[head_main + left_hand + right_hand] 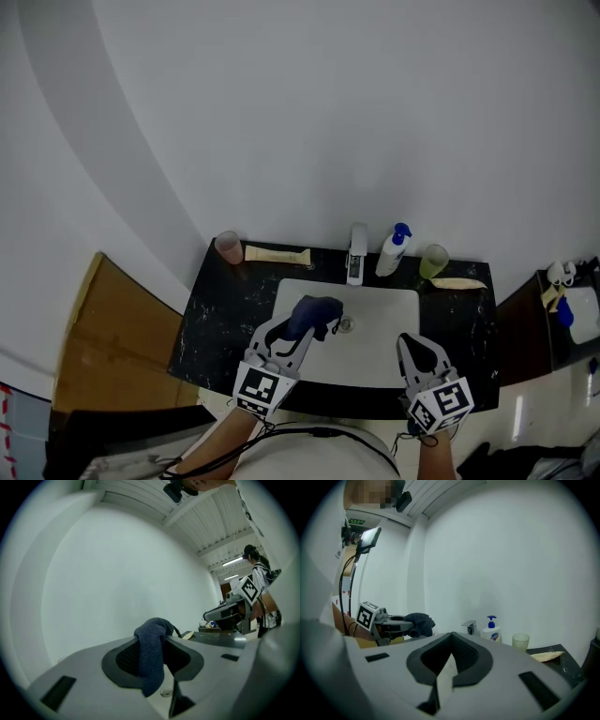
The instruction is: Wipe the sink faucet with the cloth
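Observation:
A dark blue cloth [315, 314] is pinched in my left gripper [300, 328], which hovers over the left part of the white basin [375, 361]. In the left gripper view the cloth [151, 656] drapes over the closed jaws of the left gripper [159, 633]. The chrome faucet [356, 253] stands behind the basin, a short way beyond the cloth and not touching it. My right gripper [419, 345] is shut and holds nothing, over the basin's right front. The right gripper view shows the right gripper [451, 637], the faucet [469, 626], and the left gripper [391, 625] with the cloth [420, 623].
On the black counter [220, 319] stand a pink cup [228, 247], a cream tube [277, 254], a soap pump bottle [394, 249], a pale green cup [433, 261] and a flat cream item [457, 282]. A white wall rises directly behind. A person stands in the distance [260, 597].

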`<act>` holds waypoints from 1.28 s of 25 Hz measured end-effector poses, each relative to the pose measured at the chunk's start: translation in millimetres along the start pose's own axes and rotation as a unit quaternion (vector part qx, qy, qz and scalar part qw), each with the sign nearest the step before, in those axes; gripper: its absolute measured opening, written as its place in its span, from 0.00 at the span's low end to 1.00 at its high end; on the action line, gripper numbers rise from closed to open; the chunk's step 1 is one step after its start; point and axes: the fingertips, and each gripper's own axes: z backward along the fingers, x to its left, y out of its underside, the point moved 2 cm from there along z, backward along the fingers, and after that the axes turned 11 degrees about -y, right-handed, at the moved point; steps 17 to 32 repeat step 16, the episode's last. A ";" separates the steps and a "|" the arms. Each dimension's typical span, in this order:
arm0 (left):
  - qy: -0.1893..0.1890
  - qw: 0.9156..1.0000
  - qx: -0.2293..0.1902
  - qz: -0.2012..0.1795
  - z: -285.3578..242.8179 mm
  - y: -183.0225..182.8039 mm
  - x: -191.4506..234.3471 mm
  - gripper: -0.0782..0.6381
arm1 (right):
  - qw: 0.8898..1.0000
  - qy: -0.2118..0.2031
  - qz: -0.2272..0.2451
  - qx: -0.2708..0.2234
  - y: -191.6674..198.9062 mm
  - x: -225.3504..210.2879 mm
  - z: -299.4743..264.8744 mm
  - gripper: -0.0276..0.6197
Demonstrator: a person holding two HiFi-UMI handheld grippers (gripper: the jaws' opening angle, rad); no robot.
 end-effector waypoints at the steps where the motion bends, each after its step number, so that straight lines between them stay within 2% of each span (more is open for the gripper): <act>1: 0.001 1.000 0.000 -0.001 -0.2 -0.9 -1.3 0.28 | 1.000 0.002 0.001 0.001 0.6 0.0 1.5 0.05; 10: 0.015 1.000 -0.002 0.004 3.1 0.0 -13.7 0.28 | 1.000 0.009 0.001 0.008 5.6 6.8 12.8 0.05; 32: 0.012 1.000 0.005 0.010 11.0 6.4 -12.7 0.28 | 1.000 0.020 -0.004 0.007 7.8 10.8 18.3 0.05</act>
